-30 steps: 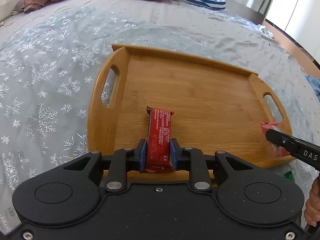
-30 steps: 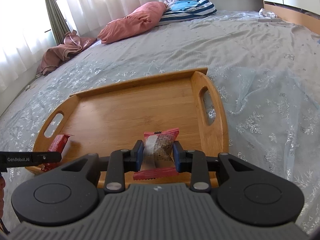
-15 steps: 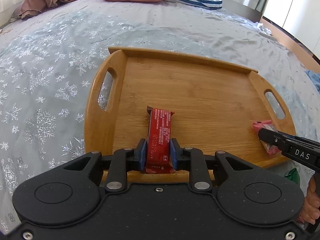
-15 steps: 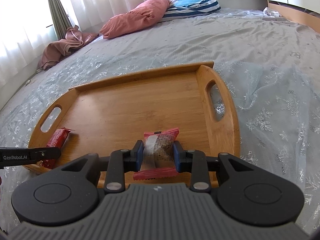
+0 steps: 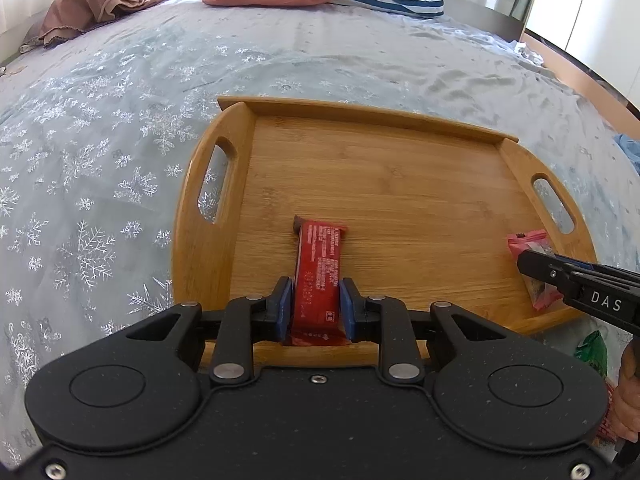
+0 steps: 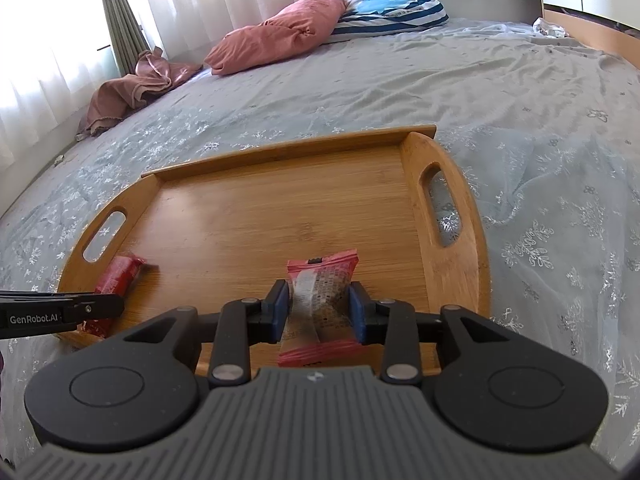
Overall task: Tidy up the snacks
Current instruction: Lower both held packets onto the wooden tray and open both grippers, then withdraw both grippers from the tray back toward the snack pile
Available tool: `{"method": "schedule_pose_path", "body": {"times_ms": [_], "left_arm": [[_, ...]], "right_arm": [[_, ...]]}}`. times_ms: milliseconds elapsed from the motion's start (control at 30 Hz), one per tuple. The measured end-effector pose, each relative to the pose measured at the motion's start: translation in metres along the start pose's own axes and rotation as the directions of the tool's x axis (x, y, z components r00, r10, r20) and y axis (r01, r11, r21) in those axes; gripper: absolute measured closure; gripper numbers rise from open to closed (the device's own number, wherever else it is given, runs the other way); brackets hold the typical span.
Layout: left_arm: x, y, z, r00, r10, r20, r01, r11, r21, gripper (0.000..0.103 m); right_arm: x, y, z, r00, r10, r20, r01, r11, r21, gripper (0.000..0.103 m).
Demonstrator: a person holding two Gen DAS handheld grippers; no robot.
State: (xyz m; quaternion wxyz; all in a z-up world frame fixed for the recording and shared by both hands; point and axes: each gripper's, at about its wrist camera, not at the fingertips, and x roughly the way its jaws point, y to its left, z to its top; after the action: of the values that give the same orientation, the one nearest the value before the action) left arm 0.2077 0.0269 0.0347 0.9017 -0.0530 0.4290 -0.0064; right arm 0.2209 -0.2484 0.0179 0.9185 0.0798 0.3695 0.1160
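A bamboo tray [image 5: 400, 168] with two cut-out handles lies on the bed; it also shows in the right wrist view [image 6: 280, 208]. My left gripper [image 5: 316, 308] is shut on a long red snack bar [image 5: 320, 264] over the tray's near left part. My right gripper [image 6: 318, 308] is shut on a pink-ended snack packet [image 6: 320, 292] over the tray's near right part. The packet [image 5: 532, 248] and right gripper show at the right of the left wrist view. The red bar [image 6: 120, 276] shows at the left of the right wrist view.
The tray rests on a grey snowflake-patterned bedspread [image 5: 100, 160]. A pink pillow [image 6: 276, 40], a striped blue pillow [image 6: 392, 8] and a brown cloth [image 6: 132, 84] lie at the far end. A green packet [image 5: 592, 350] lies near the tray's near right corner.
Both grippers have moved forward over the tray with their snacks still held. The tray now looks nearer and lower in both views.
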Motion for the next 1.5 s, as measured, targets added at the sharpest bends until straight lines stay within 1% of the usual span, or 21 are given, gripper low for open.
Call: {"method": "schedule_pose_path", "body": {"times_ms": [33,67,100,167,233,300,333,400,533,667,933,1033,1167,1300,1500], "left_arm": [[-0.001,0.0,0.0,1.0,0.001,0.001,-0.001,1.0,-0.001,0.078],[-0.001,0.0,0.0,1.0,0.002,0.005,-0.002,1.0,-0.001,0.072],[-0.003,0.001,0.0,1.0,0.0,0.011,0.0,1.0,0.001,0.061],[-0.008,0.0,-0.001,1.0,-0.002,0.03,0.002,1.0,0.012,0.053],[-0.014,-0.001,-0.003,0.999,-0.002,0.044,0.0,1.0,0.029,0.051],[-0.021,0.0,-0.005,0.998,-0.006,0.06,0.004,0.999,0.035,0.037],[-0.026,0.001,-0.006,0.997,-0.01,0.072,0.007,0.999,0.034,0.034],[-0.035,0.002,-0.011,0.996,-0.02,0.091,0.017,0.999,0.039,0.023],[-0.053,0.003,-0.021,0.992,-0.029,0.119,0.022,0.998,0.061,0.018],[-0.069,0.007,-0.035,0.99,-0.037,0.138,0.028,0.997,0.069,0.015],[-0.093,0.012,-0.069,0.987,-0.038,0.159,0.025,0.996,0.082,0.014],[-0.099,0.013,-0.08,0.986,-0.031,0.165,0.017,0.996,0.086,0.013],[-0.102,0.016,-0.091,0.985,-0.014,0.17,0.0,0.996,0.086,0.013],[-0.104,0.02,-0.101,0.987,-0.007,0.16,-0.005,0.997,0.077,0.013],[-0.104,0.028,-0.11,0.988,0.008,0.151,-0.017,0.998,0.058,0.013]], "right_arm": [[0.0,0.001,0.0,1.0,-0.004,0.0,0.004,1.0,-0.002,0.054],[-0.001,0.001,0.0,1.0,-0.004,0.001,0.004,1.0,-0.007,0.042],[-0.002,0.002,0.0,1.0,0.005,0.008,-0.005,1.0,-0.012,0.035],[-0.007,0.004,-0.001,0.999,0.014,0.034,-0.013,1.0,-0.025,0.031],[-0.014,0.008,-0.001,0.998,0.014,0.055,-0.012,0.999,-0.044,0.028],[-0.02,0.012,-0.001,0.997,0.017,0.071,-0.012,0.998,-0.065,0.024],[-0.024,0.014,-0.001,0.997,0.019,0.078,-0.013,0.997,-0.077,0.023],[-0.031,0.018,-0.003,0.996,0.022,0.088,-0.014,0.995,-0.098,0.018],[-0.046,0.022,-0.011,0.994,0.03,0.102,-0.017,0.992,-0.126,0.014],[-0.06,0.023,-0.022,0.993,0.055,0.109,-0.042,0.993,-0.114,0.012],[-0.089,0.033,-0.045,0.987,0.106,0.123,-0.09,0.987,-0.133,0.006],[-0.099,0.04,-0.056,0.983,0.128,0.132,-0.107,0.982,-0.153,0.003],[-0.111,0.055,-0.071,0.981,0.133,0.144,-0.103,0.973,-0.205,0.0],[-0.12,0.067,-0.086,0.978,0.135,0.156,-0.093,0.963,-0.254,0.0],[-0.124,0.081,-0.105,0.98,0.137,0.147,-0.086,0.947,-0.31,0.0]]}}
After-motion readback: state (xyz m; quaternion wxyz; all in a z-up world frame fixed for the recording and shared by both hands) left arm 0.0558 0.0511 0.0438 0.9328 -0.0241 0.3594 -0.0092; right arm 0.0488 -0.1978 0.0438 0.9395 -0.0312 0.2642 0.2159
